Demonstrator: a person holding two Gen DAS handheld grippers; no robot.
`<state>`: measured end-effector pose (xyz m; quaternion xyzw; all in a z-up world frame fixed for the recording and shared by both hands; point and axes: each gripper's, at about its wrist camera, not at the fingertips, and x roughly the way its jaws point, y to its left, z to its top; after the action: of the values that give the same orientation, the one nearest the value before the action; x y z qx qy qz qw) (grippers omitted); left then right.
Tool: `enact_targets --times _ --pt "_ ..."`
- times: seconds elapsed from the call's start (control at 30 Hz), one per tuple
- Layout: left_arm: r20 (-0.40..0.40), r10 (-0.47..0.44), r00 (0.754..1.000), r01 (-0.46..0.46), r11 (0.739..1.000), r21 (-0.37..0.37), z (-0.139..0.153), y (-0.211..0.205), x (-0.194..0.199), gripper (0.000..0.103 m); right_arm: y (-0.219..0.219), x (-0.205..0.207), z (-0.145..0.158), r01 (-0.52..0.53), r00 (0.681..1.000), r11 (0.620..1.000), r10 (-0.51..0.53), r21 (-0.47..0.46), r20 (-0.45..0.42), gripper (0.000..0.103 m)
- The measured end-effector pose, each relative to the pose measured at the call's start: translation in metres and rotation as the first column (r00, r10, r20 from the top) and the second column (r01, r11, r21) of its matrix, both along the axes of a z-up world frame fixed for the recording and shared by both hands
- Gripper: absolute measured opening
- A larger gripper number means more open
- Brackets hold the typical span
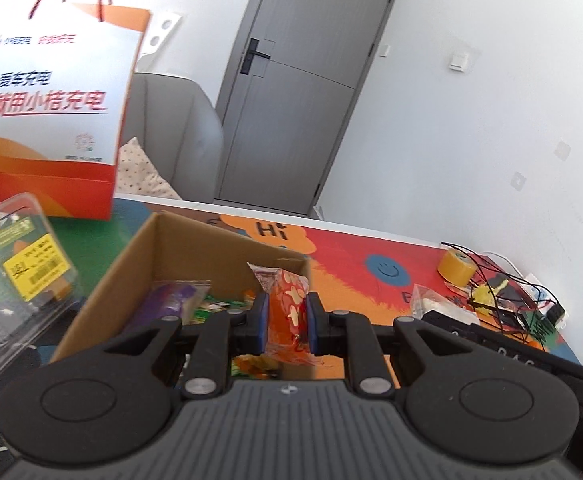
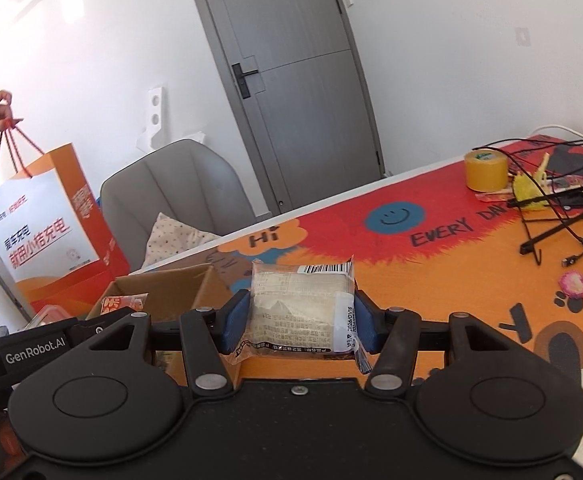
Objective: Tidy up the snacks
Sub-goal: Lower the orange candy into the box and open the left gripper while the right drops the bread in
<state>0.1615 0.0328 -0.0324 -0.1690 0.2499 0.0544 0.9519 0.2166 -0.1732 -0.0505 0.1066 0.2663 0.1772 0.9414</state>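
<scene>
Left fingers (image 1: pixel 268 322) pinching orange packet (image 1: pixel 289 300), right fingers (image 2: pixel 236 320) clamping pale barcoded pack (image 2: pixel 301 308)

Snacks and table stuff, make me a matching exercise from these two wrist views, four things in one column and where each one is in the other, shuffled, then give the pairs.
Things:
1. orange snack packet
2. pale wrapped cake
3. roll of yellow tape
4. purple packet

Places:
A. lying inside the cardboard box
B. standing on the colourful table mat, beside the tangle of black cables
C. clamped in the left gripper, above the box
D. clamped in the right gripper, above the mat

Pairs: 1-C, 2-D, 3-B, 4-A
</scene>
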Motion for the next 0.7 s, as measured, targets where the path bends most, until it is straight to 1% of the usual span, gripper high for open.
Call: enact_targets --times 0.17,0.3,0.4,0.43,0.47,0.5,0.6,0.7 --pt "-0.005 0.028 1.0 -0.028 0.999 -0.026 -0.004 0.027 -0.006 0.018 0.022 -0.005 0.006 -0.026 1.0 0.999 0.027 -0.018 0.015 0.054" --pt "-0.01 0.041 0.999 -0.041 0.997 -0.06 -0.009 0.045 -0.008 0.018 0.039 -0.007 0.009 -0.045 0.999 0.998 0.046 -0.032 0.021 0.054" --pt "-0.009 0.034 0.999 -0.034 0.996 -0.084 -0.013 0.052 -0.004 0.018 0.051 -0.007 0.01 -0.059 0.998 0.997 0.059 -0.04 0.023 0.054" --pt "0.0 0.029 1.0 -0.029 0.995 -0.1 -0.014 0.054 -0.004 0.019 0.054 -0.008 0.011 -0.063 0.998 0.997 0.064 -0.043 0.023 0.054" --pt "0.004 0.027 1.0 -0.026 0.993 -0.115 -0.015 0.056 -0.003 0.022 0.058 -0.008 0.011 -0.066 0.997 0.997 0.067 -0.046 0.023 0.054" --pt "-0.003 0.028 1.0 -0.029 0.992 -0.124 -0.016 0.058 -0.002 0.022 0.06 -0.008 0.012 -0.069 0.997 0.996 0.07 -0.048 0.023 0.054" --pt "-0.009 0.052 0.999 -0.052 0.992 -0.114 -0.017 0.065 -0.004 0.022 0.067 -0.008 0.013 -0.076 0.997 0.996 0.078 -0.055 0.024 0.054" --pt "-0.016 0.071 0.997 -0.073 0.99 -0.121 -0.015 0.073 -0.01 0.022 0.074 -0.007 0.012 -0.084 0.996 0.995 0.086 -0.057 0.022 0.054"
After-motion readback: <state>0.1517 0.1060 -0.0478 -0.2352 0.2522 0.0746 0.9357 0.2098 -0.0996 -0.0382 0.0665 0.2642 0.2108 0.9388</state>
